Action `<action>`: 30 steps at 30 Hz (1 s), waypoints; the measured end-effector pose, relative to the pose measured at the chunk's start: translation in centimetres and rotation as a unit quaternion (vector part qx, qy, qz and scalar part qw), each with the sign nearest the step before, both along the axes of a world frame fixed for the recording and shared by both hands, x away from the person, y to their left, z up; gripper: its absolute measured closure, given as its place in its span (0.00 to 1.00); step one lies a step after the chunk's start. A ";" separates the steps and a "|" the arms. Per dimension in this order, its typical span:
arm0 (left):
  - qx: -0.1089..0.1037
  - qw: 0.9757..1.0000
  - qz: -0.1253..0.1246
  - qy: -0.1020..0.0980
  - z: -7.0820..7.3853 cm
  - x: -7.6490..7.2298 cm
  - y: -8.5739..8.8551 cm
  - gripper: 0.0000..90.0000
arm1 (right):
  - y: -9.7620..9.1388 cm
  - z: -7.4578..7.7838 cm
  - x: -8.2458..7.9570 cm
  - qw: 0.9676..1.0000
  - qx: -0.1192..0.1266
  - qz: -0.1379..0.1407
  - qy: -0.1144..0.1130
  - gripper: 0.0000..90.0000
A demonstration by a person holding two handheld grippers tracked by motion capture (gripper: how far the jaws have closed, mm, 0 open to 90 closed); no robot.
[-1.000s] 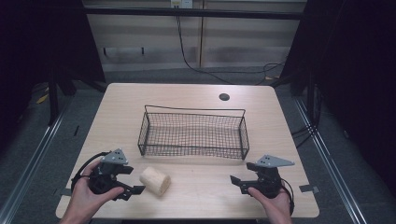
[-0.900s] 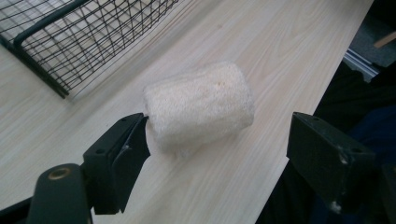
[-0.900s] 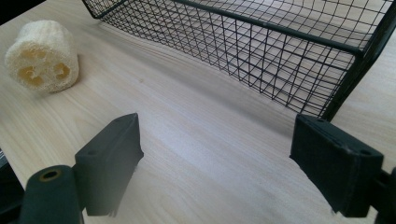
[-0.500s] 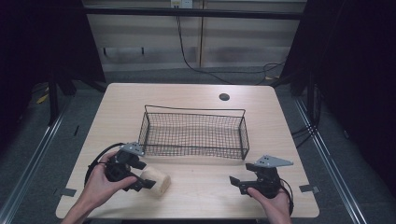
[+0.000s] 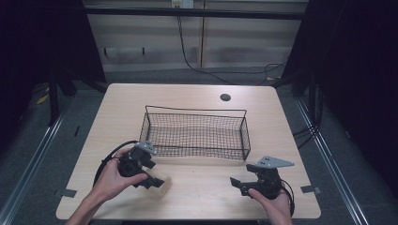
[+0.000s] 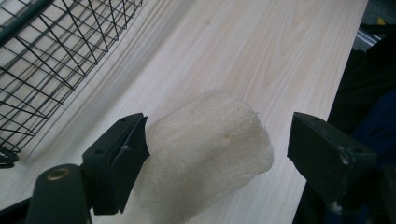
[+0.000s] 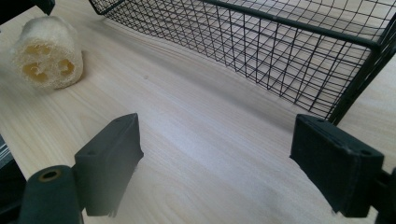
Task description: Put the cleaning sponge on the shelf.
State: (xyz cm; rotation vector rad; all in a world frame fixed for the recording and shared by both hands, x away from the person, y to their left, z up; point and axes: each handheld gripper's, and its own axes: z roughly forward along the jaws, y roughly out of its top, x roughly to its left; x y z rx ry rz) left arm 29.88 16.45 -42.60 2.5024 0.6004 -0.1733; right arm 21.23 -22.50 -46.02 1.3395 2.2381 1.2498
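Moved: left gripper (image 5: 146, 177) slid right and in over the last second, so now it's straddling the loofah (image 6: 205, 154); right gripper (image 5: 241, 183) hasn't budged.
Loofah: pale spongy roll lying on the bench (image 5: 202, 192), near-left, just in front of the basket's near-left corner.
Left jaws: wide open, one either side of the loofah; one pad is right against it, the other has a gap.
Right jaws: open too, nothing between them, parked near-right and pointing left across the bench.
Basket (image 5: 197, 136): black wire, mid-bench, nothing in it.
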 end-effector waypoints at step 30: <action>0.095 0.995 -0.002 -0.013 -2.0 0.2 -0.9 0.28 | 0.1 -0.1 0.0 1.000 -0.003 -0.001 0.005 0.18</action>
